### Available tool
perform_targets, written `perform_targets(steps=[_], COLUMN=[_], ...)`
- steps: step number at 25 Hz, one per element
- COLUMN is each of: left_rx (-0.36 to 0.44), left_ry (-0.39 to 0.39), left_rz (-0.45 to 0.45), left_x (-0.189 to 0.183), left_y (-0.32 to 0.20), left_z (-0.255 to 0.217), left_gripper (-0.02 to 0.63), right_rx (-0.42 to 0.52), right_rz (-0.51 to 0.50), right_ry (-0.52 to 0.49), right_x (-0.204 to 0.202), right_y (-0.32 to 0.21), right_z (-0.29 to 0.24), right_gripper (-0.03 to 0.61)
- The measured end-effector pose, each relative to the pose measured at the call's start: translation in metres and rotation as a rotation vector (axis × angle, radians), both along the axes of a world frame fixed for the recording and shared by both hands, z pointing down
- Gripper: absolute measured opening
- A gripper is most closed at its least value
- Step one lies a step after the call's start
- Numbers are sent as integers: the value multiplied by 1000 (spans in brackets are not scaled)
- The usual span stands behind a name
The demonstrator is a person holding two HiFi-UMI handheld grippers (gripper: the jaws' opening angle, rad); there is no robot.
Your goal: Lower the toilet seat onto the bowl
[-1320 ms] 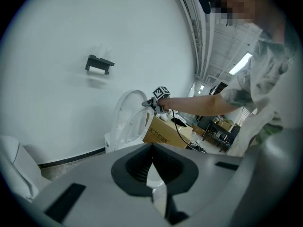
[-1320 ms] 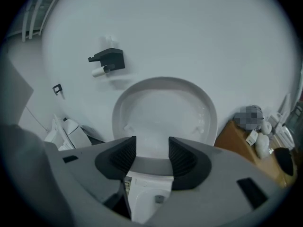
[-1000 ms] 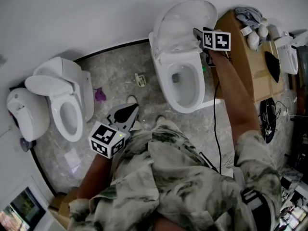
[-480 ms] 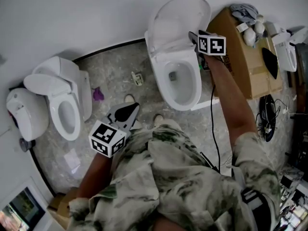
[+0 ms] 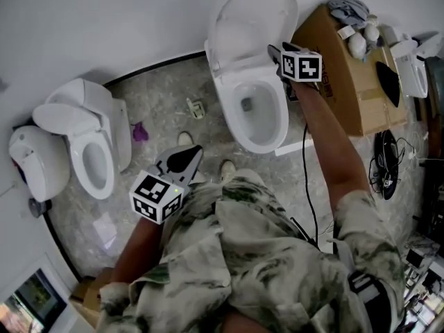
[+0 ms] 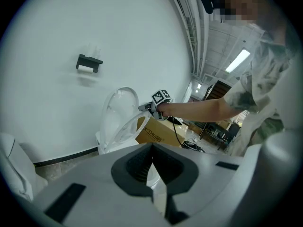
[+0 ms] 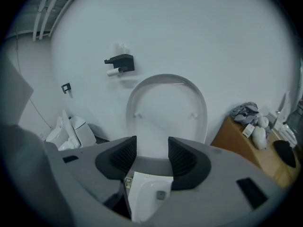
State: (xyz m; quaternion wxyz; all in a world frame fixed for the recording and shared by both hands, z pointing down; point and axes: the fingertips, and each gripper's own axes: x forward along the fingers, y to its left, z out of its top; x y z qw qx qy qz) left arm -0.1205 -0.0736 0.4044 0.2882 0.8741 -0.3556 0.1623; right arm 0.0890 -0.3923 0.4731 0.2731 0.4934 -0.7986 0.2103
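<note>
The white toilet's seat [image 5: 251, 25] stands raised against the wall above the open bowl [image 5: 258, 114]. My right gripper [image 5: 276, 53] is held out at the seat's right edge, level with its upper half. In the right gripper view the seat's underside [image 7: 166, 86] with its two bumpers fills the middle. There my right gripper [image 7: 154, 156] is open, with only the bowl [image 7: 147, 193] showing between the pads. In the left gripper view its tip [image 6: 147, 107] sits at the seat's rim [image 6: 124, 126]. My left gripper [image 5: 189, 157] hangs low by the person's body, shut and holding nothing [image 6: 152, 161].
A second toilet [image 5: 94, 159] stands at the left with another white fixture [image 5: 33, 164] beside it. A cardboard box [image 5: 341, 75] carrying cloth and small items is right of the bowl. A purple scrap [image 5: 141, 132] and a small object [image 5: 196, 107] lie on the floor. A paper holder [image 7: 121, 63] is on the wall.
The head view has drifted, so the toilet sits higher and further left in it. My right gripper keeps its place by the seat's edge. The left gripper has not moved.
</note>
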Motion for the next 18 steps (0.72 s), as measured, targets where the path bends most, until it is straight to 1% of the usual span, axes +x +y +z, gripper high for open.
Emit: perform_targets(steps=[18], left_rx=[8], left_ry=[-7], left_rz=[50], left_x=[29], left_y=[10], left_z=[-1], left_gripper=[23], right_rx=[9], right_rz=[-10], right_ry=[-5], right_x=[14], right_y=[48], right_z=[9], right_gripper=[226])
